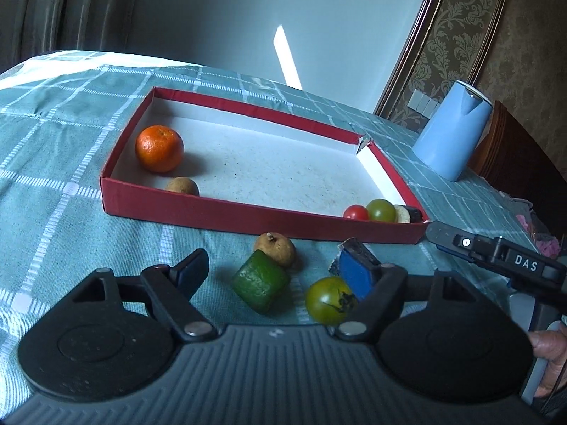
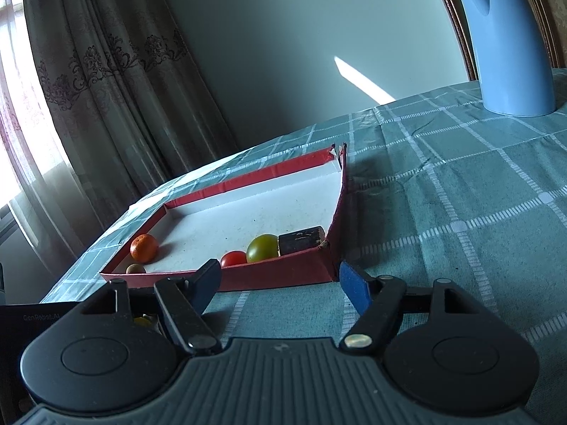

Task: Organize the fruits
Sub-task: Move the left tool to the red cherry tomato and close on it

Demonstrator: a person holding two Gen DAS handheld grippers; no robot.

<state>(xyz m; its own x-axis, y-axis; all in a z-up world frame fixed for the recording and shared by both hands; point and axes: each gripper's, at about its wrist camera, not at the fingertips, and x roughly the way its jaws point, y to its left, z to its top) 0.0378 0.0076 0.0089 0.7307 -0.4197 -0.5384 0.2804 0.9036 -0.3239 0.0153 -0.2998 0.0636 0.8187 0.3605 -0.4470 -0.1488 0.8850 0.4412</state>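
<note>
A red box with a white floor lies on the checked cloth. In it are an orange, a small brown fruit, and at the near right corner a red tomato, a green tomato and a dark slice. In front of the box lie a green chunk, a brown fruit, a green tomato and a dark piece. My left gripper is open around the green chunk. My right gripper is open and empty just before the box.
A blue jug stands on the cloth at the back right; it also shows in the right wrist view. Curtains hang at the left behind the table edge. A wooden chair back is at the right.
</note>
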